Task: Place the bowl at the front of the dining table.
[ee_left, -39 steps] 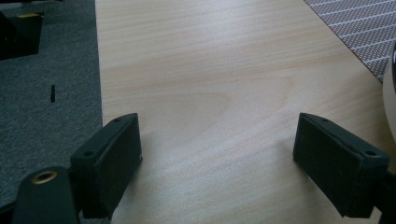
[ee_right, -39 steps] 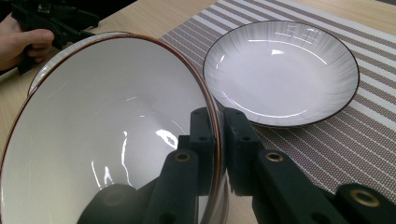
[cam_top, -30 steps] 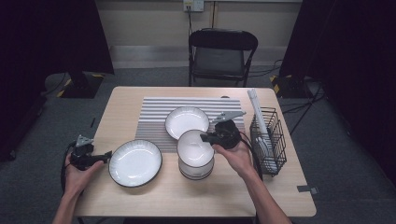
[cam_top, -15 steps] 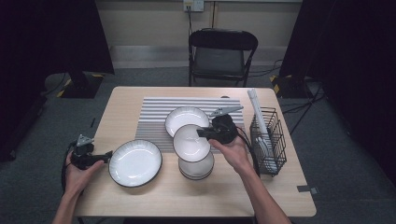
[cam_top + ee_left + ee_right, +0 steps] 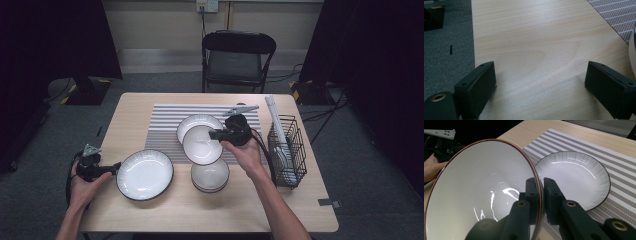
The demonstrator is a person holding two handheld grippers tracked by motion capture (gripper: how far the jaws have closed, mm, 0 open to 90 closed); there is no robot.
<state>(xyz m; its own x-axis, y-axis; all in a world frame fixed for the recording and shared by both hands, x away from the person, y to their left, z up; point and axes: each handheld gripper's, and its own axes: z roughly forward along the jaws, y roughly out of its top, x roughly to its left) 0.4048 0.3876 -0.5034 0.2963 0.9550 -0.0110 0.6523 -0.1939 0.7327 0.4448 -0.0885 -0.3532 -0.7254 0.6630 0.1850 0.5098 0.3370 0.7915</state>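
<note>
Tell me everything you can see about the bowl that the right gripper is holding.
The bowl is round, glossy white inside with a thin dark brown rim, and looks like glazed ceramic. It is empty. The right gripper is shut on its rim, one jaw inside and one outside. The bowl is lifted and tilted, its opening facing up and away from the gripper. In the high view it hangs above the striped mat, overlapping a plate on it, just beyond a stack of bowls on the table.
</note>
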